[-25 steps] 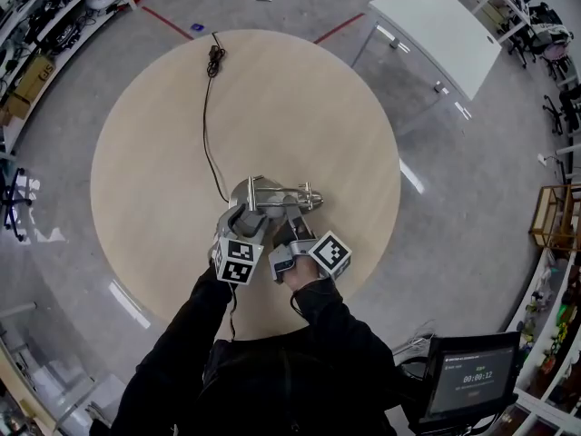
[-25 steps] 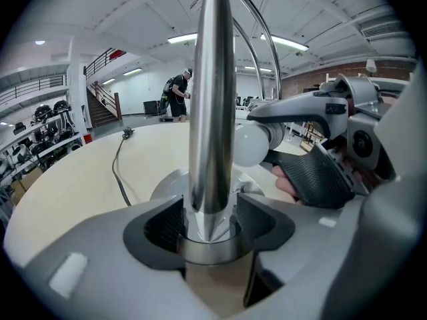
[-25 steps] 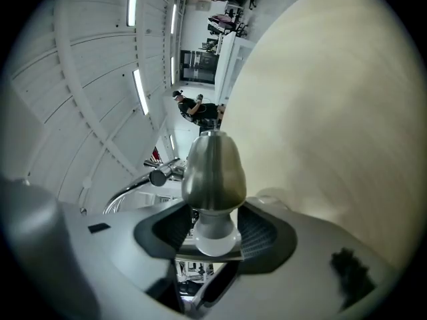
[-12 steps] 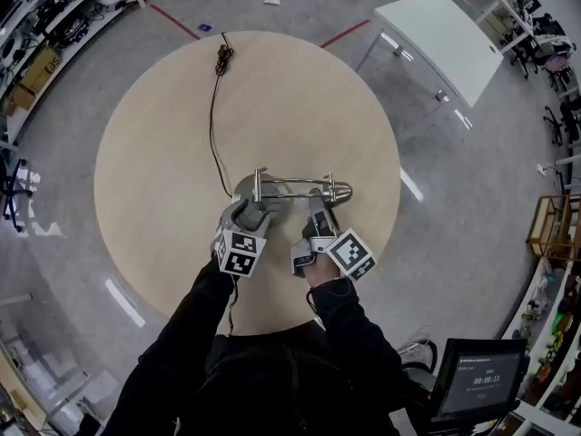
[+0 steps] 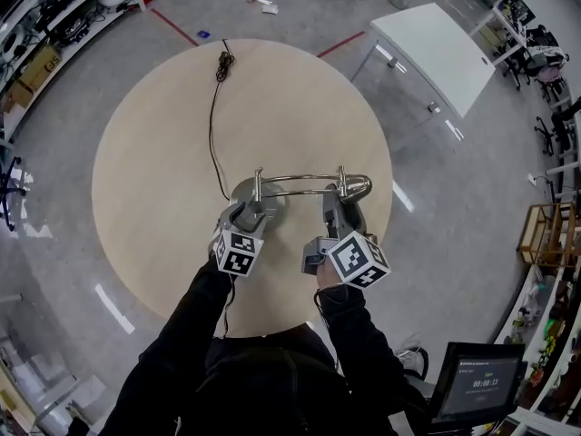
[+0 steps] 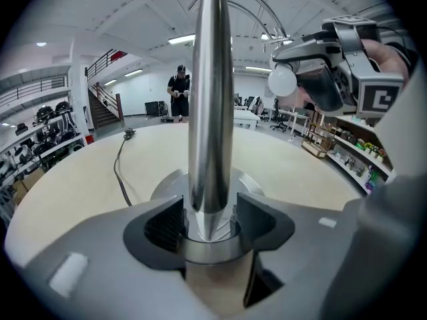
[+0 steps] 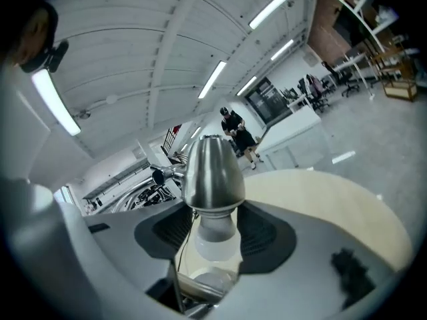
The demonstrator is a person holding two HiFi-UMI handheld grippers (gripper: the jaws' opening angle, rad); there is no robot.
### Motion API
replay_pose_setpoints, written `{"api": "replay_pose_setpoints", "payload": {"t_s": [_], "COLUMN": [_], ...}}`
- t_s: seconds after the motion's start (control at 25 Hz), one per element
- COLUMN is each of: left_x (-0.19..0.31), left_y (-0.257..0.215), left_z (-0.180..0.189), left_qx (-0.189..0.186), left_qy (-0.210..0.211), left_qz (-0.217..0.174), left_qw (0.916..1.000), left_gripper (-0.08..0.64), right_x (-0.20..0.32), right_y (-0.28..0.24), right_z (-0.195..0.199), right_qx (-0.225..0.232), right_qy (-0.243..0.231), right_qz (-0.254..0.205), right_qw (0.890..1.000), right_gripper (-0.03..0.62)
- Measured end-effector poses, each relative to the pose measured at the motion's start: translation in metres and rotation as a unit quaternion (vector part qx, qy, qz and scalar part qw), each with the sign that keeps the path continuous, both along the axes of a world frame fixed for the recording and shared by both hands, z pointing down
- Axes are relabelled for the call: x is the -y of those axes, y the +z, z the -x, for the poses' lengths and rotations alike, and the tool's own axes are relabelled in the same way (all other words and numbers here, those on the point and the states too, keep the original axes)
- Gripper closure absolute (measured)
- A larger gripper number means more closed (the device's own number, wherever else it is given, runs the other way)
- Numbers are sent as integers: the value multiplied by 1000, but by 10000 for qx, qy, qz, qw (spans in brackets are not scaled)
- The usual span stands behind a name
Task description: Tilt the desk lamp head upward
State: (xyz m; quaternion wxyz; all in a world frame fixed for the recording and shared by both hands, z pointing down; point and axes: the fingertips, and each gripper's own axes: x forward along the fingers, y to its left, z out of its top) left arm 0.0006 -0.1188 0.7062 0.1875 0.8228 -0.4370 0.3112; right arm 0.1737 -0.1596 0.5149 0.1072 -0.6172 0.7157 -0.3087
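Round table (image 5: 154,125); left hand-held gripper (image 6: 210,227) tight on lamp post (image 6: 210,112), right hand-held gripper (image 7: 215,237) tight on lamp head (image 7: 213,172).

bright ovhd strip lights (image 7: 212,80), fisheye warp + dark edges.

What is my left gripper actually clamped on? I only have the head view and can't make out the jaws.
Observer: The left gripper is shut on the lamp's upright post, just above the round base.
Operator: And the right one?
Observer: The right gripper holds the lamp head, a pad on each side.
Operator: Is a bulb fitted?
Observer: Yes, a white bulb sticks out of the lamp head, between the jaws.
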Motion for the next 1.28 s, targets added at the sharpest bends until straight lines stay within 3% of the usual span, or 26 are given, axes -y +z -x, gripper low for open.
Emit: {"api": "replay_pose_setpoints", "payload": {"t_s": [0.32,0.6,0.84,1.04,1.28], "left_x": [-4,-7,-10,-7,-4], "left_y": [-6,-7,-11,-10,-8], "left_z": [4,-3,-4,-7,-7], "left_qx": [31,76,76,67,73], "left_qy": [-3,-19,-28,-30,-54], "left_qz": [-42,-48,-24,-30,-18], "left_qw": [10000,10000,10000,10000,10000], "left_gripper": [301,308,308,308,313], "right_x": [-2,-4,-8,-5,-2], "right_y": [-49,-96,-116,-141,-158], "right_z": [6,12,19,35,55], "right_qx": [-1460,-2595,-3109,-3812,-4484], "right_qy": [-244,-420,-560,-785,-966], "right_qz": [-313,-679,-801,-1151,-1251], "right_qw": [9885,9624,9454,9139,8798], "right_gripper": [390,390,390,390,390]}}
